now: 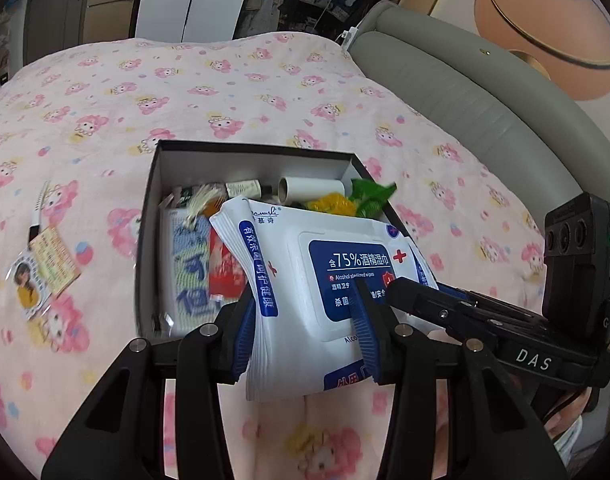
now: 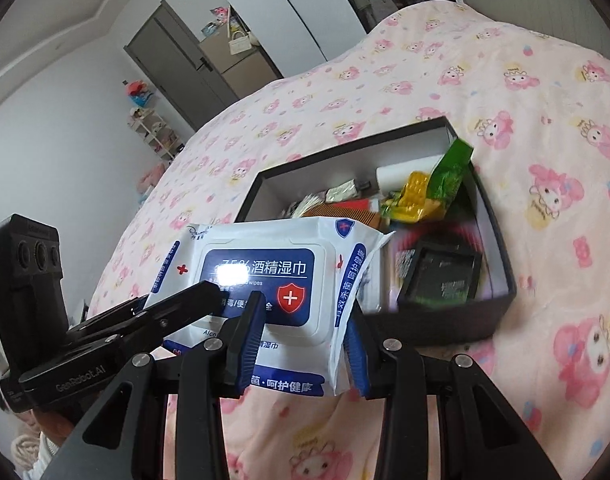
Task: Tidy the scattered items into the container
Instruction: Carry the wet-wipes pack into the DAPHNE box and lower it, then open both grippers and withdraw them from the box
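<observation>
Both tools are clenching one soft pack of wipes [image 1: 325,276] just above the near edge of the box [image 1: 249,152].

I am holding the pack with the left tool [image 1: 305,328] on one end and the right tool [image 2: 301,340] on the other, blue pads [image 2: 247,344] pinching the crinkly white wrapper. It is floppy and smooth with a hard flap lid, so it could slip or sag if I let one side go first. The dark cardboard box on the fluffy pink bed [image 1: 105,92] is already crowded, so the pack might catch its rim or sit on top. Some cards [image 1: 45,264] are still lying outside on the bed.
</observation>
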`<action>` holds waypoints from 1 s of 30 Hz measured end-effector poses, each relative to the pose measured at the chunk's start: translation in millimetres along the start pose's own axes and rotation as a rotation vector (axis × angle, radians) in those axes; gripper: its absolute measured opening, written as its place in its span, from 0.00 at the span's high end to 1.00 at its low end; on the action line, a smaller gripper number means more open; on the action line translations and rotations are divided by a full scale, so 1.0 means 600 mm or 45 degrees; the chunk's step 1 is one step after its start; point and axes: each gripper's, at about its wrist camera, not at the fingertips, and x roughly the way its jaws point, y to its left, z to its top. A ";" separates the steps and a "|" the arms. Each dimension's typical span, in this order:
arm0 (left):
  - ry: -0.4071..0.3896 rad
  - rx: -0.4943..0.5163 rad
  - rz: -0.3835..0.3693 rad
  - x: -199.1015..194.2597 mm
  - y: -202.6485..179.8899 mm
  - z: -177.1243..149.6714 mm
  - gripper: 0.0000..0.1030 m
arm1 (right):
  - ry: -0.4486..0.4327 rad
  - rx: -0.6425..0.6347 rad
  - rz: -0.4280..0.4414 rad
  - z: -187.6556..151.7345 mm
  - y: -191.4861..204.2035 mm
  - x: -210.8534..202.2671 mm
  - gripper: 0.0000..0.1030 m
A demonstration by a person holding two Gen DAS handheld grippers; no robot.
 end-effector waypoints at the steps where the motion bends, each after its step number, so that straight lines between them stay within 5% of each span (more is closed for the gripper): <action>1: 0.002 -0.017 -0.004 0.010 0.008 0.011 0.56 | -0.006 -0.005 -0.006 0.009 -0.003 0.006 0.67; 7: 0.046 -0.114 -0.014 0.082 0.057 0.059 0.56 | 0.013 -0.018 -0.034 0.064 -0.022 0.068 0.67; 13: 0.156 -0.146 0.077 0.156 0.084 0.074 0.53 | 0.083 -0.036 -0.084 0.088 -0.050 0.142 0.67; 20: 0.342 -0.077 0.360 0.215 0.084 0.067 0.42 | 0.206 -0.097 -0.278 0.068 -0.072 0.206 0.67; 23: 0.381 -0.052 0.402 0.217 0.077 0.061 0.39 | 0.155 -0.151 -0.368 0.070 -0.064 0.194 0.67; 26: 0.407 -0.017 0.584 0.211 0.068 0.058 0.39 | 0.095 -0.171 -0.464 0.072 -0.058 0.170 0.65; 30: 0.364 -0.004 0.636 0.184 0.057 0.064 0.39 | 0.030 -0.161 -0.532 0.069 -0.048 0.132 0.65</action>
